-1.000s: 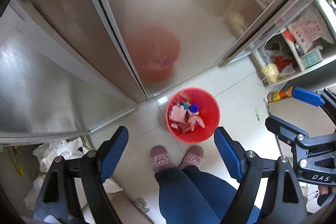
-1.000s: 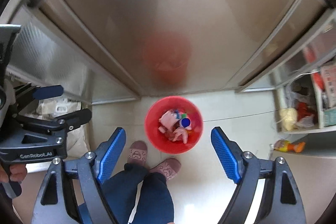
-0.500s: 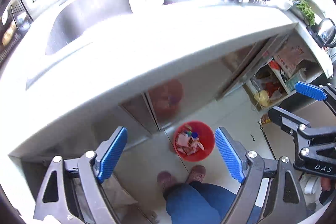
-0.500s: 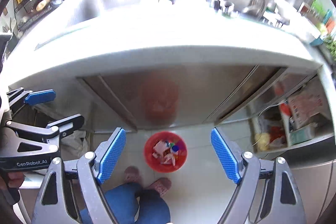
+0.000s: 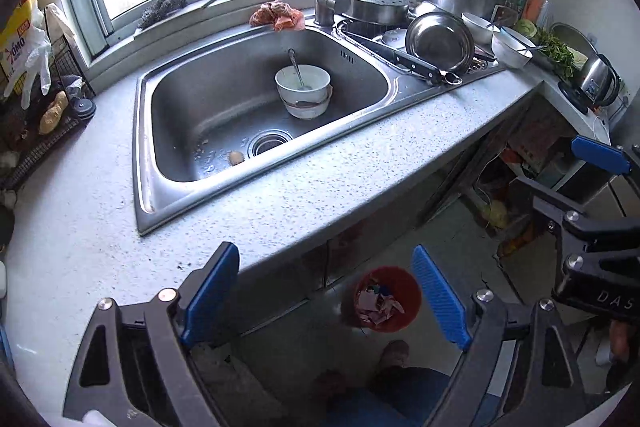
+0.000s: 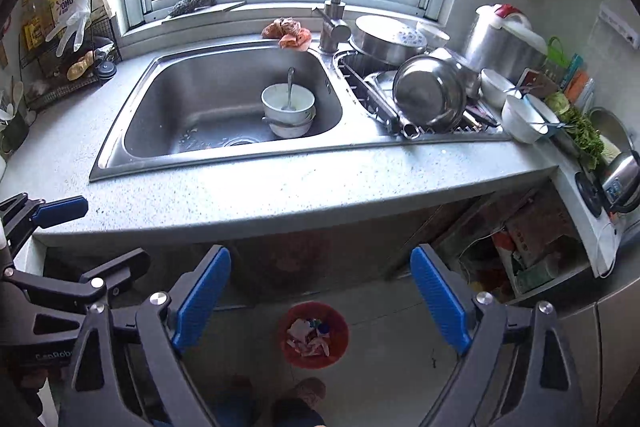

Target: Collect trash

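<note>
Left gripper (image 5: 326,295) and right gripper (image 6: 320,301): jaws wide apart, both empty, held above the countertop (image 5: 360,163) edge. Red trash bin (image 6: 313,334) sits on the floor below, already holding scraps. Food scraps (image 5: 236,157) lie by the sink (image 5: 192,115) drain. Risk: reaching in could knock the stacked bowls (image 5: 304,91); wet scraps may slip.

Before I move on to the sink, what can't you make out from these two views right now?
- Small brown scrap by the sink drain: too small to identify in the left view; in the right view the sink's front wall hides it.
- Contents of the red bin: paper-like bits, too small to name.
- Top bowl holds a spoon; what is left in the bowl underneath is covered.
- Open shelf under the counter: dark, cluttered.
- Left tool and right tool: both open, empty.
</note>
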